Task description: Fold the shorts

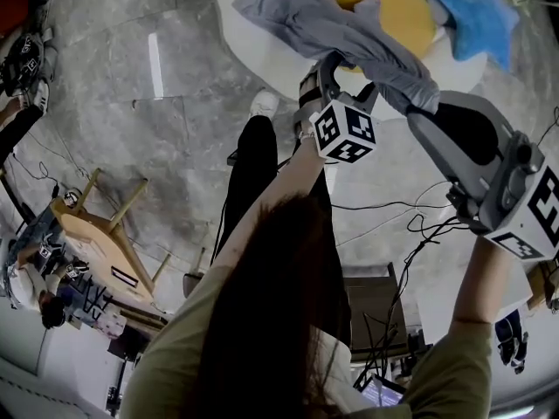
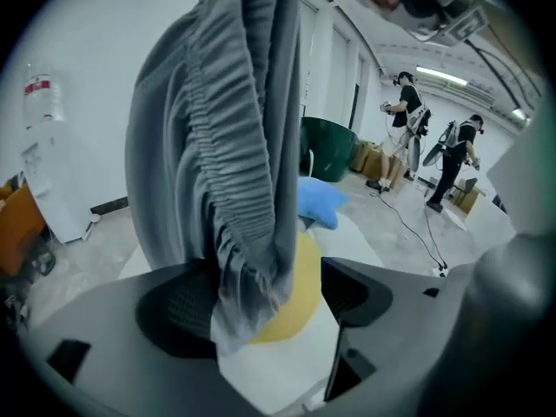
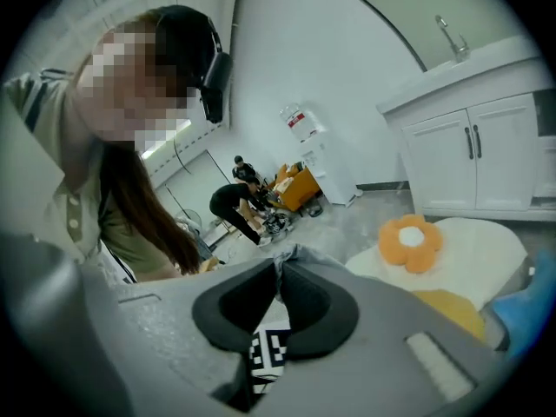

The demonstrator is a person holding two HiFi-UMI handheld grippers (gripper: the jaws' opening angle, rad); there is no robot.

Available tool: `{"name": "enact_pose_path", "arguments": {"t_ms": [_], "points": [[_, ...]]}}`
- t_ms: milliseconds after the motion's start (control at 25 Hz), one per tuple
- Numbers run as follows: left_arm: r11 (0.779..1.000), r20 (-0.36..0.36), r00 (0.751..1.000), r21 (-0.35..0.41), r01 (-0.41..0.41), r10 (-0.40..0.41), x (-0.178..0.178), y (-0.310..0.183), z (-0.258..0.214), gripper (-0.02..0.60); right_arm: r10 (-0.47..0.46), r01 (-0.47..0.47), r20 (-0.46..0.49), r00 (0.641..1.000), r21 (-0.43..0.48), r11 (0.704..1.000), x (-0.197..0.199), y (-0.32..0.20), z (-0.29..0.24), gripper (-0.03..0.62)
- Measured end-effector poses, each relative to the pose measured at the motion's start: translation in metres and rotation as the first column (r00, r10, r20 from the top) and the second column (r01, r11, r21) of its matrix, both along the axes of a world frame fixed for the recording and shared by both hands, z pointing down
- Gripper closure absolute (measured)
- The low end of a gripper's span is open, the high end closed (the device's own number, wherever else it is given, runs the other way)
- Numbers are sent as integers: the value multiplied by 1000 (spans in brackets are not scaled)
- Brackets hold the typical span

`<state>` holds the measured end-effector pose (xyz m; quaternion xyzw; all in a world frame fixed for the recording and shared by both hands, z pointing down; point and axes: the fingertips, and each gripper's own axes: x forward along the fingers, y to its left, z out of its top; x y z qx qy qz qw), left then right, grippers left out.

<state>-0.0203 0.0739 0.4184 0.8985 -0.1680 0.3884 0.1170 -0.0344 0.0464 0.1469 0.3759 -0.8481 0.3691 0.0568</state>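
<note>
Right claw (image 3: 280, 295) is clamped tight on a pinch of the grey shorts (image 2: 226, 146), holding them in the air over the white round counter (image 1: 249, 55). The rest hangs as a limp drape, with the gathered elastic band running down it. Left claw (image 2: 261, 307) is wide apart: the lower end of the cloth hangs between its pads, against the left one and clear of the right, so no grip there. Fabric reads light, soft, zero stiffness, nothing fragile. From one pinch point it'll sag and twist. Best hold imo is the elastic band, the thickest and least slippery bit. Take its free end with the left so the shorts spread flat, clear of the yellow cushion (image 1: 402, 11).
</note>
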Motion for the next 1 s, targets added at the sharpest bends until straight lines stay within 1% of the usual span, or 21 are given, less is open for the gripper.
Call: {"name": "enact_pose_path", "arguments": {"t_ms": [80,120,160,200,240,320,360,400,440,480,520,560,600,640,680,720,760,840,880,920,1000], "points": [[999,-21,999,15,31,-31,6,-12,-10,225,6,-7,36,999,7,1000,-1,1,-14,571],[999,-23,999,22,29,-28,8,-15,-14,227,13,-13,29,999,12,1000,2,2,-18,571],[999,-18,1000,32,15,-15,8,-18,-16,227,20,-20,5,1000,17,1000,7,3,-18,571],[999,-9,1000,44,-6,6,5,-21,-17,240,28,-27,-28,999,20,999,13,4,-17,571],[998,2,1000,58,-29,29,-1,-24,-18,271,36,-35,-62,997,19,999,20,4,-13,571],[993,17,996,85,-84,83,-19,-30,-19,372,45,-43,-122,992,13,999,30,7,-6,571],[988,20,993,95,-120,118,-29,-31,-19,395,44,-43,-143,989,9,999,34,9,-3,571],[983,20,987,96,-159,158,-37,-31,-20,406,41,-41,-154,987,5,999,36,12,-2,571],[976,19,980,85,-199,198,-44,-30,-21,417,37,-37,-152,988,3,999,36,14,-3,571],[970,15,971,56,-238,237,-51,-27,-21,416,34,-34,-139,990,4,999,34,16,-5,571],[961,7,961,9,-276,276,-56,-21,-21,405,34,-33,-122,992,8,999,31,16,-7,571],[948,-7,949,-52,-315,315,-59,-13,-20,341,35,-34,-108,994,13,999,28,16,-10,571],[930,-23,936,-113,-351,350,-63,-4,-21,281,38,-36,-100,994,18,999,26,15,-11,571],[913,-36,926,-157,-378,377,-66,5,-22,265,41,-39,-95,995,23,999,25,13,-13,571],[903,-44,920,-176,-391,390,-68,11,-25,262,45,-43,-87,995,26,999,25,13,-13,571],[905,-53,921,-175,-388,385,-67,14,-29,261,50,-48,-76,996,27,998,25,13,-14,571],[916,-71,931,-165,-365,358,-64,14,-36,261,55,-54,-66,996,27,998,25,13,-15,571],[950,-139,957,-153,-274,254,-47,8,-55,261,63,-62,-49,997,26,998,25,12,-17,571],[963,-179,965,-154,-221,193,-35,4,-65,261,64,-63,-44,997,23,998,24,11,-17,571],[973,-216,967,-157,-172,136,-22,-1,-74,261,63,-62,-42,997,20,998,24,11,-17,571],[981,-271,962,-172,-87,38,2,-8,-84,261,53,-52,-46,998,13,999,22,11,-17,571]]}}
